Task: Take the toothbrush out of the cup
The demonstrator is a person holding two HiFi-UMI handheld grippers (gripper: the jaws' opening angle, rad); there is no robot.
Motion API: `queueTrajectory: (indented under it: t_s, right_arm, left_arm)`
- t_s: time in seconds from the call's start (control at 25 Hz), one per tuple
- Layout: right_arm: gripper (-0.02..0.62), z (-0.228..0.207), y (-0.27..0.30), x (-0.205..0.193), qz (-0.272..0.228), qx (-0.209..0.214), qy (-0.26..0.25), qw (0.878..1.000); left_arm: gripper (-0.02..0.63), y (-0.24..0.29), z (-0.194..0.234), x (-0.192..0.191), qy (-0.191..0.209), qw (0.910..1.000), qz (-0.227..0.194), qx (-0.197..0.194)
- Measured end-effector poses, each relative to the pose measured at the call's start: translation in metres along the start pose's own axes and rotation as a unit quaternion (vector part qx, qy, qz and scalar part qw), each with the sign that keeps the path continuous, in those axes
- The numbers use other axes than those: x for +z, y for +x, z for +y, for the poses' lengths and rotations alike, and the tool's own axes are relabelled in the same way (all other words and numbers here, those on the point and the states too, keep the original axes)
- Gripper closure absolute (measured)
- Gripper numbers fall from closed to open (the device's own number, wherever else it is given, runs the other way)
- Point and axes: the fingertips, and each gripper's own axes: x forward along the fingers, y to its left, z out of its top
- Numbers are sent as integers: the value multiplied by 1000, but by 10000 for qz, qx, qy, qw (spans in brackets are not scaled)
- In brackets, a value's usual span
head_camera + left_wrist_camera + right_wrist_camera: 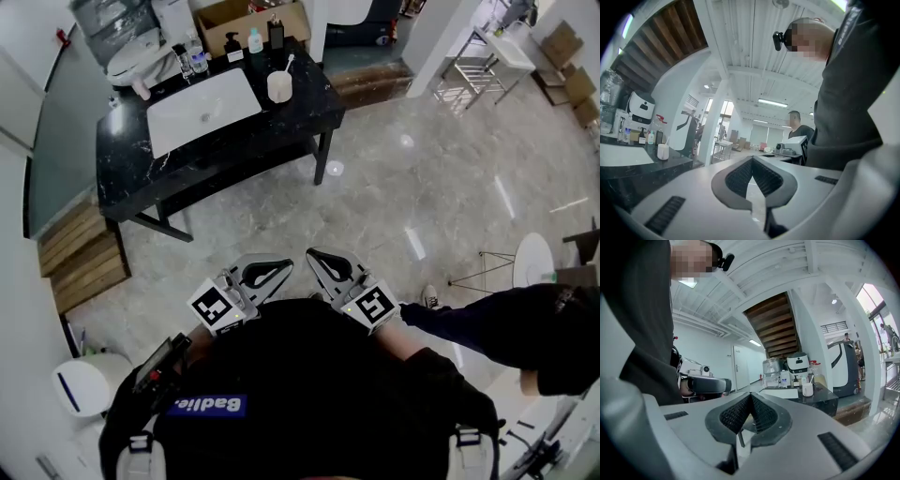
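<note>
A cream cup (279,87) stands on the black counter (302,103), just right of the white sink (202,107). A white toothbrush (288,64) leans out of it. Both grippers are held close to the person's chest, far from the counter. My left gripper (281,269) and my right gripper (317,255) are shut, pads together and empty. The left gripper view has the cup (663,151) small at the far left, beyond the closed left gripper (751,160). In the right gripper view the cup (807,389) stands at the counter's right end, past the shut right gripper (751,396).
Several bottles (253,40) line the counter's back edge. A cardboard box (246,16) sits behind it. Wooden steps (80,248) lie at the left, with a white bin (80,384) nearby. Another person (525,323) stands at the right, next to a round white stand (534,258).
</note>
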Motion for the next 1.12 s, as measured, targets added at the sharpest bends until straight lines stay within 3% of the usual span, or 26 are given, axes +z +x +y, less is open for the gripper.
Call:
queueTrajectory:
  t_s: [0.44, 0.76, 1.12]
  right_arm:
    - [583, -17, -9, 4, -147, 139, 77, 9998]
    - [583, -43, -22, -4, -92, 356, 125, 9992]
    - [583, -92, 1, -7, -39, 219, 82, 9997]
  left_arm:
    - [597, 16, 2, 2, 106, 9998, 24, 186]
    - [597, 40, 2, -2, 136, 9985, -32, 538]
    - [597, 68, 49, 0, 95, 9986, -39, 514]
